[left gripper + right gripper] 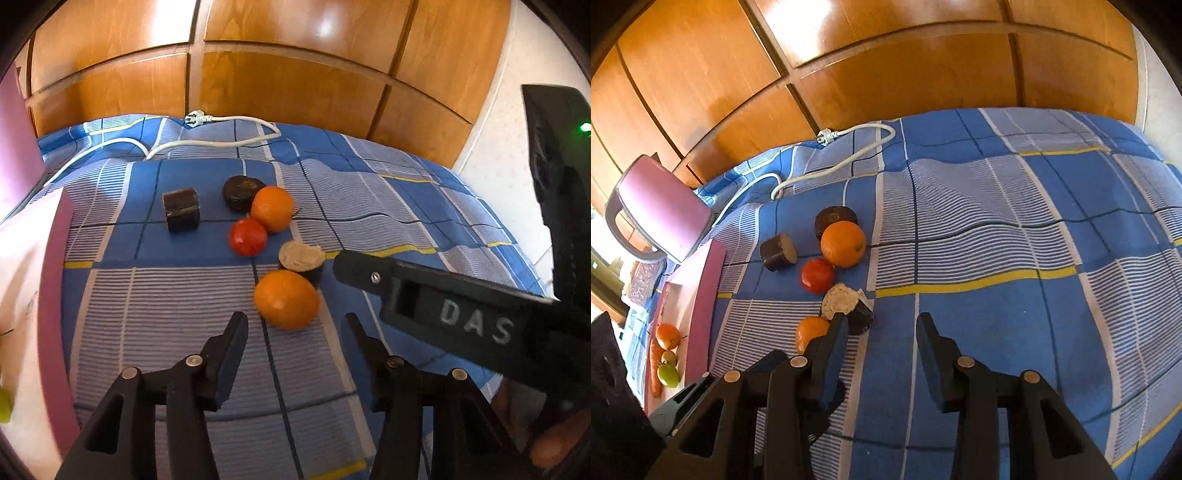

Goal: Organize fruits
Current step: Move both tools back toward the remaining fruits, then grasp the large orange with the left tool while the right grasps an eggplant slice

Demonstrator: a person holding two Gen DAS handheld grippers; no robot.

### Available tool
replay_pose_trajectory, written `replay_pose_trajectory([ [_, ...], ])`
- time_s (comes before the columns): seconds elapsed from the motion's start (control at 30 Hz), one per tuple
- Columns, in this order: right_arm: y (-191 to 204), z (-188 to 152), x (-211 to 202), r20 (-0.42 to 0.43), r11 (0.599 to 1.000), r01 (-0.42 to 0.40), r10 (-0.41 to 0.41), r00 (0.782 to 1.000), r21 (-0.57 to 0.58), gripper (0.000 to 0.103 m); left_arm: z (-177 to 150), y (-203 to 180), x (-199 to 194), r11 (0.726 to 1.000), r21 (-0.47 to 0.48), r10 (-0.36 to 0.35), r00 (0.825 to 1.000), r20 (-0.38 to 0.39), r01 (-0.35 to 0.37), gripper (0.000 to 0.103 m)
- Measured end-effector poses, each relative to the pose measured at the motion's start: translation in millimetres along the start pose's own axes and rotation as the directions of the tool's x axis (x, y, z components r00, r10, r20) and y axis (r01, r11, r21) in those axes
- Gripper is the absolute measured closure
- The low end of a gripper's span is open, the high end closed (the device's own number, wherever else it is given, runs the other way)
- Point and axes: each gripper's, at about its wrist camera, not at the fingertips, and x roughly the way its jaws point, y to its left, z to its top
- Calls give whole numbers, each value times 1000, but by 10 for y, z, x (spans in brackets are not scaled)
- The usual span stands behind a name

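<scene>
Two oranges lie on the blue checked bedspread [369,206]: a far orange [272,208] [843,243] and a near orange [286,299] [810,330]. A red round fruit [247,236] [817,275] rests between them. My left gripper [295,319] is open, and the near orange sits just ahead of its fingertips, untouched. My right gripper [882,317] is open over bare cloth; its left finger hides part of the near orange. Its body [461,321] reaches in from the right in the left wrist view. A pink box [701,295] at the left holds an orange [667,335], green fruits [668,374] and a carrot.
Three dark brown cylinder blocks [181,208] [240,192] [301,260] stand among the fruit. A white power cable [221,140] lies along the bed's far edge. Wooden wardrobe doors [295,74] rise behind. A pink chair [661,206] stands at the left.
</scene>
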Motion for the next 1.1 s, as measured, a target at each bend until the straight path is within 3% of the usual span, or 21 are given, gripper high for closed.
replay_pose_trajectory([
  [0.1, 6, 17, 62, -12, 1000, -10, 10, 1000, 6, 64, 28, 51, 98, 1000, -29, -7, 1000, -6, 6, 53],
  [0.13, 1, 21, 74, -16, 1000, -15, 15, 1000, 6, 64, 34, 64, 103, 999, -31, -8, 1000, 5, 8, 64],
  [0.17, 11, 23, 91, -19, 1000, -20, 20, 1000, 5, 64, 41, 72, 113, 999, -32, -16, 1000, 5, 16, 65],
  [0.3, 62, 46, 173, -31, 999, -36, 36, 999, 0, 64, 26, 194, 55, 997, -83, -3, 1000, 29, 6, 66],
  [0.5, 152, 101, 314, -45, 998, -59, 59, 997, -12, 64, -51, 387, -48, 981, -142, 143, 989, 45, -135, 66],
  [0.53, 178, 108, 346, -46, 998, -62, 61, 997, -21, 60, -55, 401, -39, 979, -140, 157, 986, 48, -149, 66],
  [0.57, 200, 111, 381, -53, 998, -58, 56, 997, -31, 56, -50, 407, -23, 979, -136, 161, 986, 47, -153, 66],
  [0.67, 267, 103, 434, -43, 996, -27, 24, 999, -80, 56, -27, 425, 22, 979, -135, 162, 986, 40, -156, 66],
  [0.7, 287, 93, 440, -40, 995, -18, 14, 999, -101, 57, -24, 439, 35, 979, -138, 158, 987, 39, -152, 66],
  [0.77, 282, 75, 440, -30, 993, -5, 1, 1000, -120, 68, -19, 441, 49, 979, -137, 157, 987, 40, -151, 66],
  [1.1, 248, -21, 363, 12, 973, 52, -51, 999, -226, 69, -47, 400, 75, 978, -109, 183, 982, 41, -177, 66],
])
